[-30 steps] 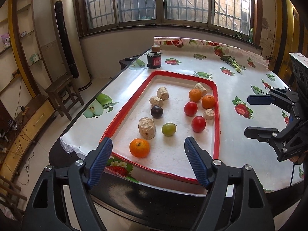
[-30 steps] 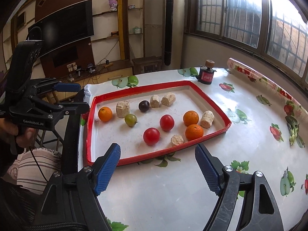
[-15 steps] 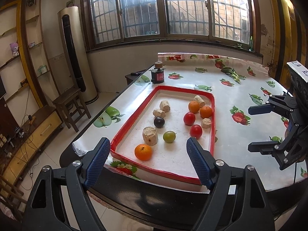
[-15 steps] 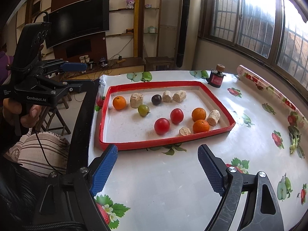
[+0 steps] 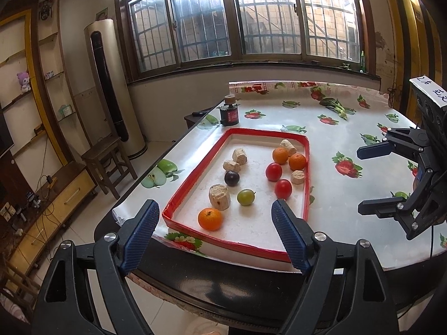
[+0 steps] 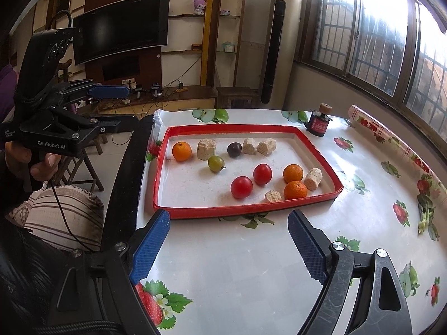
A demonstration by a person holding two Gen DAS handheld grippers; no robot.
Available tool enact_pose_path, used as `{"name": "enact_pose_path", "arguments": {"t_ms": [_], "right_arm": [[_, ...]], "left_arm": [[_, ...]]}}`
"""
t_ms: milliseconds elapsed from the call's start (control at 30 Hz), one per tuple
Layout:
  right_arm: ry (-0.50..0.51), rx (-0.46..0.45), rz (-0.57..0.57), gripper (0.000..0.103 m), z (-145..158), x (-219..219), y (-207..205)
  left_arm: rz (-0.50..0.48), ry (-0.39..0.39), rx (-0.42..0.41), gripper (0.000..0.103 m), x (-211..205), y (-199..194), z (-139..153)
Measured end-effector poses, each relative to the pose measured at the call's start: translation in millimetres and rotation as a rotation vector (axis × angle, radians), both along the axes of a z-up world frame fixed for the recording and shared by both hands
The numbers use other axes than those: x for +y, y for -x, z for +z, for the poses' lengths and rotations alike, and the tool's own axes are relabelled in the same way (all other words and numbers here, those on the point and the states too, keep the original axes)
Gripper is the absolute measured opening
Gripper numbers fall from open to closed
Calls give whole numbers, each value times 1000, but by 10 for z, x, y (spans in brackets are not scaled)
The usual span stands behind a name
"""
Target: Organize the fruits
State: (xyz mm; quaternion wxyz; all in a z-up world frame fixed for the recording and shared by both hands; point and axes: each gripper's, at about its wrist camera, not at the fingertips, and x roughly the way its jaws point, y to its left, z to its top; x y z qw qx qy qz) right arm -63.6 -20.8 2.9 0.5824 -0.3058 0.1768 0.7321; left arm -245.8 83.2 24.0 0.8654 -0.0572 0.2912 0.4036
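A red-rimmed white tray [image 5: 195, 171] lies on the fruit-print table. It holds three oranges, one near the front [image 5: 210, 218] and two at the back right [image 5: 280, 155]. Two red tomatoes [image 5: 283, 188], a green fruit [image 5: 245, 197], a dark plum [image 5: 232, 178] and several beige chunks [image 5: 219, 197] lie among them. My left gripper [image 5: 213, 206] hovers open off the table's front edge, short of the tray, holding nothing. My right gripper [image 6: 229, 216] stands open over bare tablecloth beside the tray's long rim [image 6: 245, 211], also with nothing between its fingers.
A small black jar with a cork lid [image 5: 229, 113] stands beyond the tray's far corner. A rolled cloth edge [image 6: 371, 128] runs along the window side. A wooden stool [image 5: 107, 156] stands on the floor left of the table. A person's hand [image 6: 42, 164] grips the left gripper's handle.
Both grippers have drawn back from the tray, which now looks smaller and farther off. The left gripper's view has tilted upward. Both pairs of jaws stand a little wider.
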Motion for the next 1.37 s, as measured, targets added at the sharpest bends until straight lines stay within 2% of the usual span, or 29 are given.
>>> {"name": "enact_pose_path", "arguments": {"t_ms": [433,1133,1367], "right_arm": [[0,-27,13,88,0,-15,66],[-55,-26,11,88,107,-150,127],[-58,-23,-1,88,120,-186,102]], "left_arm": [[3,-4,-8,83,-44,55,-14],[-12,-46,-44,83,-133,78,53],[-43,-26,-35,83,-137,8,60]]}}
